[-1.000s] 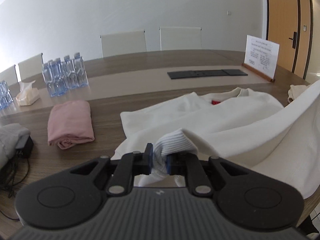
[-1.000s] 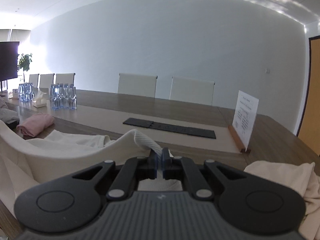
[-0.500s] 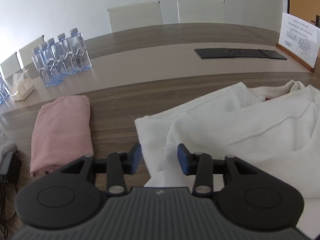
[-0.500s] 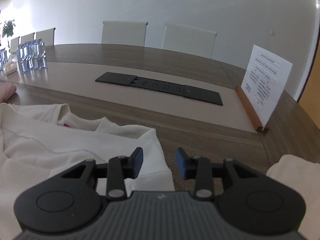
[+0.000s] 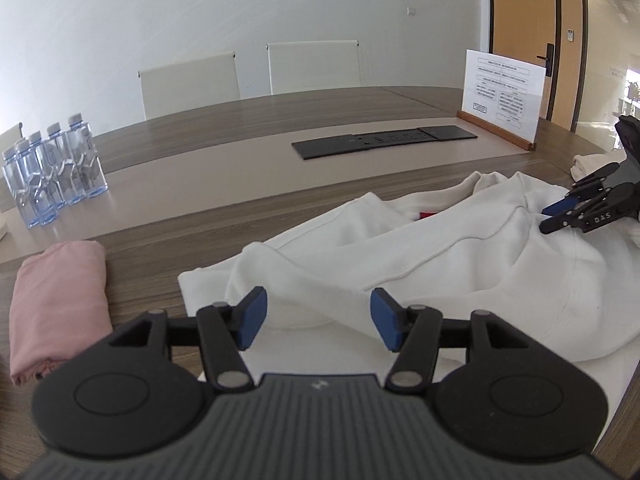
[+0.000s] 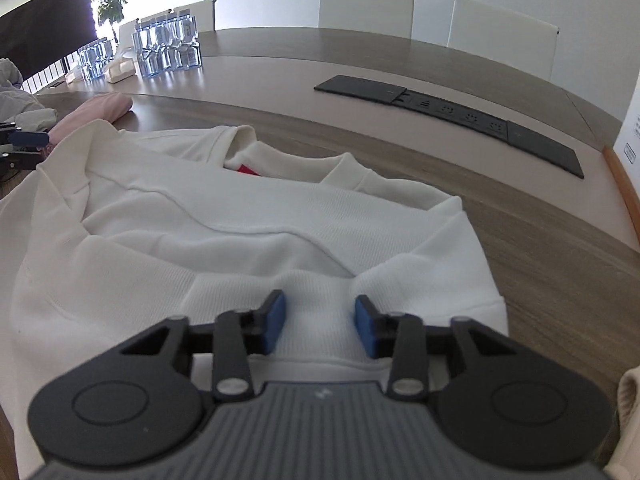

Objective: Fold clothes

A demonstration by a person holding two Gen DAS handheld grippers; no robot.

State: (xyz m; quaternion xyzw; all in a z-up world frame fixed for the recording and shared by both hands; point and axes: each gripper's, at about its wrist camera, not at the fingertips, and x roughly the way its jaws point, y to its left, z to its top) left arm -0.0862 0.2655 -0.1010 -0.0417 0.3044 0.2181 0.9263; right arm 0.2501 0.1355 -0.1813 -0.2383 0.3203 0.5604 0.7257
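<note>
A white sweatshirt (image 5: 420, 248) lies loosely folded on the wooden table (image 5: 248, 208), with a red neck label showing. It also fills the right wrist view (image 6: 200, 240). My left gripper (image 5: 318, 322) is open and empty, just above the sweatshirt's left folded edge. My right gripper (image 6: 318, 326) is open and empty over the ribbed hem at the sweatshirt's right side. The right gripper also shows at the far right of the left wrist view (image 5: 560, 212).
A folded pink garment (image 5: 56, 300) lies at the left. Several water bottles (image 5: 52, 176) stand behind it. A black socket panel (image 5: 384, 140) and a paper sign (image 5: 504, 98) are further back. A cream garment (image 6: 624, 424) lies at the right. White chairs line the far side.
Both grippers held the sweatshirt's ribbed edge a second ago, then opened and let it drop onto the table. They have opened wider and drawn back a little since.
</note>
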